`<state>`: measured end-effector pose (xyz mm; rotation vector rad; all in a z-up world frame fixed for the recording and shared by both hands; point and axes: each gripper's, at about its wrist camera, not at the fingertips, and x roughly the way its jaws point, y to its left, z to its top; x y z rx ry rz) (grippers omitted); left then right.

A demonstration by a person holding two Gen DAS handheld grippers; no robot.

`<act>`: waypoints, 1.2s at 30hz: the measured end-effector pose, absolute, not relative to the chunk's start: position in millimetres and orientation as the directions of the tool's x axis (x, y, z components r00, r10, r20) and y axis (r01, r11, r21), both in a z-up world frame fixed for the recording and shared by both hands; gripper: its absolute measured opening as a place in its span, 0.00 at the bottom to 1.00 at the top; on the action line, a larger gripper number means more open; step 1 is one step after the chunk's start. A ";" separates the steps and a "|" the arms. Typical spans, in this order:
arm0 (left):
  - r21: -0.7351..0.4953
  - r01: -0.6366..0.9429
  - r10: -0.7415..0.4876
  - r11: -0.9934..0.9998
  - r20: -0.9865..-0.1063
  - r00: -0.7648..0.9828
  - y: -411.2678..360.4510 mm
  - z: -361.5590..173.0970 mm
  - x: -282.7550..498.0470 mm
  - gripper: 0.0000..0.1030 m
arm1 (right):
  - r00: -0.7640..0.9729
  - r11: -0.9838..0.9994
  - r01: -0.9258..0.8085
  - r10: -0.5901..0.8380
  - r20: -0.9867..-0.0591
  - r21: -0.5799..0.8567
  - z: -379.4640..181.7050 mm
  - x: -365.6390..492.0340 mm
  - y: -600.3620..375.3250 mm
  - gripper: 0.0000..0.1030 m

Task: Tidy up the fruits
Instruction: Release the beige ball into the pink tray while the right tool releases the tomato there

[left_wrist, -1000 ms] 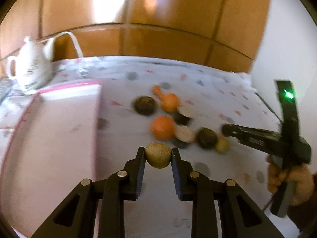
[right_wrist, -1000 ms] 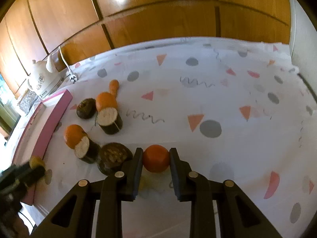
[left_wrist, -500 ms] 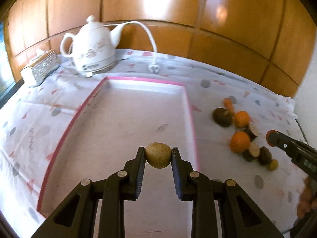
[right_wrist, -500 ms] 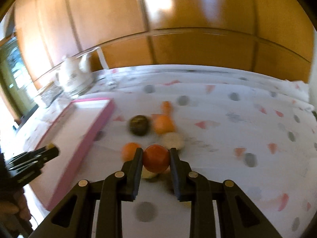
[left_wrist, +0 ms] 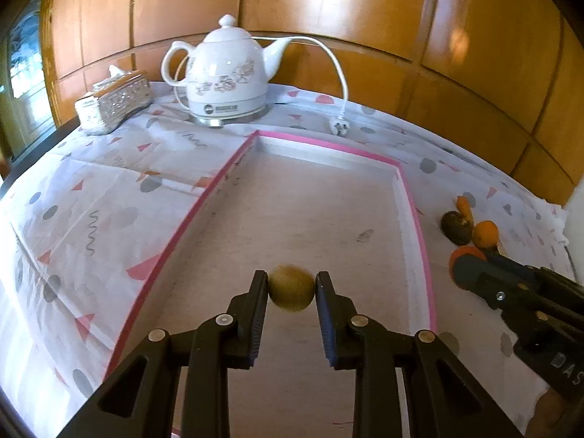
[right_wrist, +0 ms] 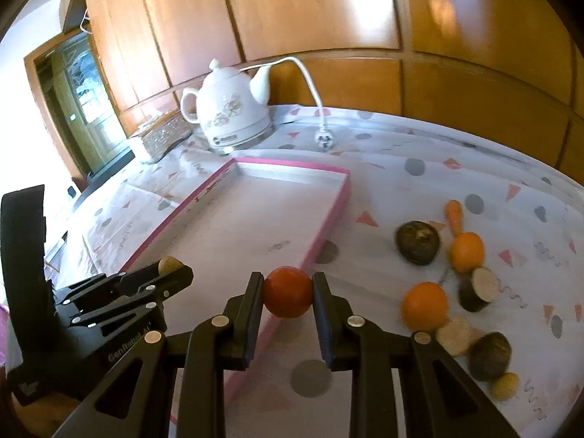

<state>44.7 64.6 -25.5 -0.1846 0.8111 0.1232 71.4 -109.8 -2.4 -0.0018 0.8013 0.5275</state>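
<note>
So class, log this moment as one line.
left gripper: shut on yellow-green fruit, over pink tray | right gripper: shut on red-orange fruit

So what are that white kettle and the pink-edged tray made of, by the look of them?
The kettle looks like glazed ceramic: glossy white with a printed floral pattern and soft highlights, on a shiny metal-looking base ring. The tray is harder to call: its rim is matte pink and its floor pale, flat and slightly scuffed, which suggests painted wood or cardboard, though plastic cannot be ruled out.
</note>
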 end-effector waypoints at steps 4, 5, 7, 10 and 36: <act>-0.126 -0.203 0.051 0.971 -0.721 0.692 72.5 -23.5 40.8 0.43 | 0.565 0.863 -0.466 0.458 -0.687 0.193 -3.0 76.2 -91.7 0.26; -0.129 -0.211 0.056 0.969 -0.716 0.695 74.6 -22.6 39.2 0.46 | 0.562 0.861 -0.469 0.462 -0.687 0.195 -3.4 76.9 -88.7 0.26; -0.131 -0.221 0.063 0.967 -0.712 0.699 77.4 -21.3 37.8 0.50 | 0.556 0.857 -0.473 0.471 -0.685 0.205 -3.6 76.6 -85.1 0.27; -0.141 -0.231 0.065 0.963 -0.710 0.702 80.6 -20.2 35.3 0.54 | 0.558 0.857 -0.471 0.472 -0.683 0.208 -5.0 76.0 -79.4 0.32; -0.134 -0.058 -0.049 0.989 -0.679 0.732 26.2 -6.6 21.4 0.56 | 0.694 0.964 -0.138 0.257 -0.673 0.227 -16.7 42.3 -201.8 0.36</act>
